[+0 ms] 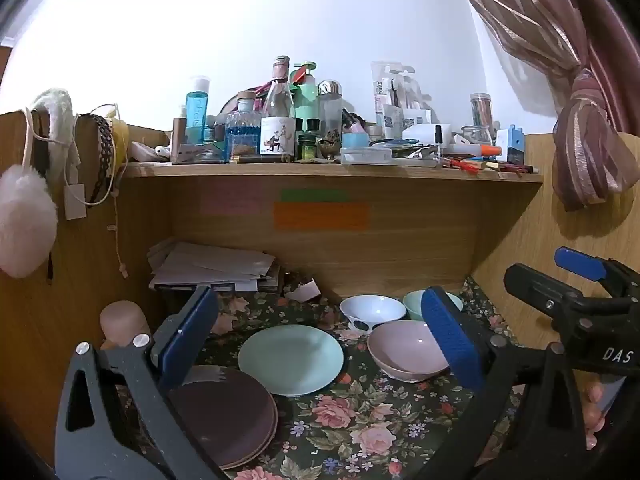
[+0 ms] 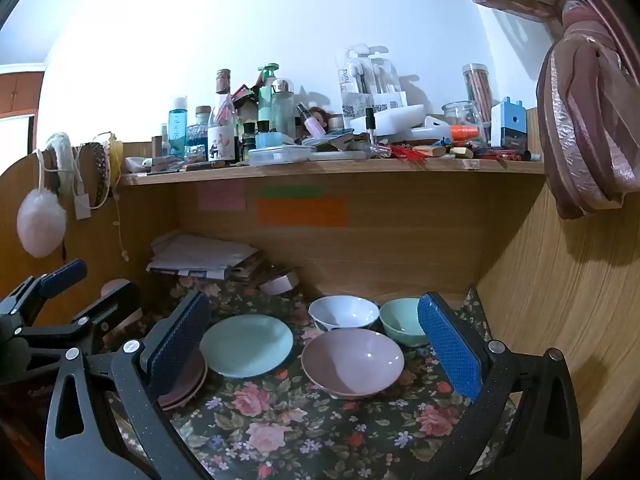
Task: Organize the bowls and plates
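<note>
On the floral cloth (image 1: 360,432) lie a mint green plate (image 1: 291,359) (image 2: 246,345), a stack of brown plates (image 1: 224,420) (image 2: 184,384) at the left, a pink bowl (image 1: 404,348) (image 2: 352,360), a white bowl (image 1: 372,310) (image 2: 343,311) and a mint green bowl (image 1: 414,304) (image 2: 402,320) at the back. My left gripper (image 1: 320,344) is open and empty, held above the plates. My right gripper (image 2: 320,344) is open and empty, above the pink bowl; it also shows in the left wrist view (image 1: 560,280).
A wooden desk alcove surrounds the cloth, with side walls (image 2: 560,300) left and right. A paper stack (image 1: 208,264) lies at the back left. A shelf (image 1: 320,170) above is crowded with bottles. A curtain (image 1: 588,140) hangs at the right.
</note>
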Action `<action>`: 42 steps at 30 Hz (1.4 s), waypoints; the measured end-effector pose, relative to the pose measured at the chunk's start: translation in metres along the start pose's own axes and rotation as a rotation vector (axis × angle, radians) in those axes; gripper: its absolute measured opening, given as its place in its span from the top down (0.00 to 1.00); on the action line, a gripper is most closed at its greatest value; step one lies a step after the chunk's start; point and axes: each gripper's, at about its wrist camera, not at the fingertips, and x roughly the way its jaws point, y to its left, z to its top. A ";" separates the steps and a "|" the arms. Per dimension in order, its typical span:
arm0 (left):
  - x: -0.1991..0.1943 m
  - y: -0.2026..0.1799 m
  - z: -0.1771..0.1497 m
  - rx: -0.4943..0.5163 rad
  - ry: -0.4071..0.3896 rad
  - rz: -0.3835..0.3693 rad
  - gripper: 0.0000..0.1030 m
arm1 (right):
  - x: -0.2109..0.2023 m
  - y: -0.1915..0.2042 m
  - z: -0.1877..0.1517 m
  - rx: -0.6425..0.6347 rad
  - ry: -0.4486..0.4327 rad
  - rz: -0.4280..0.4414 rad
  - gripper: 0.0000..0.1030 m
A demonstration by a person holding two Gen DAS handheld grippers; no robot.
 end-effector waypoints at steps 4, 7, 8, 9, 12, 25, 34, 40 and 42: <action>0.003 -0.001 0.000 -0.009 0.007 -0.005 0.00 | 0.001 -0.001 0.000 0.004 -0.001 0.003 0.00; 0.005 -0.010 -0.003 -0.024 0.005 -0.024 0.00 | 0.001 -0.002 -0.001 0.006 -0.001 0.002 0.00; 0.005 -0.012 -0.003 -0.028 0.005 -0.026 0.00 | 0.001 -0.002 -0.001 0.006 -0.001 0.001 0.00; 0.005 -0.006 -0.005 -0.036 0.002 -0.037 0.00 | 0.001 -0.002 -0.001 0.007 0.001 0.001 0.00; 0.006 -0.002 -0.005 -0.034 0.002 -0.038 0.00 | 0.000 -0.003 -0.002 0.006 0.004 -0.001 0.00; 0.008 0.000 -0.002 -0.041 0.012 -0.042 0.00 | 0.004 -0.005 -0.002 0.009 0.010 0.003 0.00; 0.010 0.001 -0.001 -0.040 0.008 -0.037 0.00 | 0.006 -0.001 -0.002 0.000 0.009 0.000 0.00; 0.014 0.003 0.000 -0.048 0.015 -0.040 0.00 | 0.006 -0.003 -0.002 0.001 0.010 0.002 0.00; 0.014 0.004 0.000 -0.046 0.015 -0.041 0.00 | 0.007 -0.002 -0.001 0.004 0.011 0.002 0.00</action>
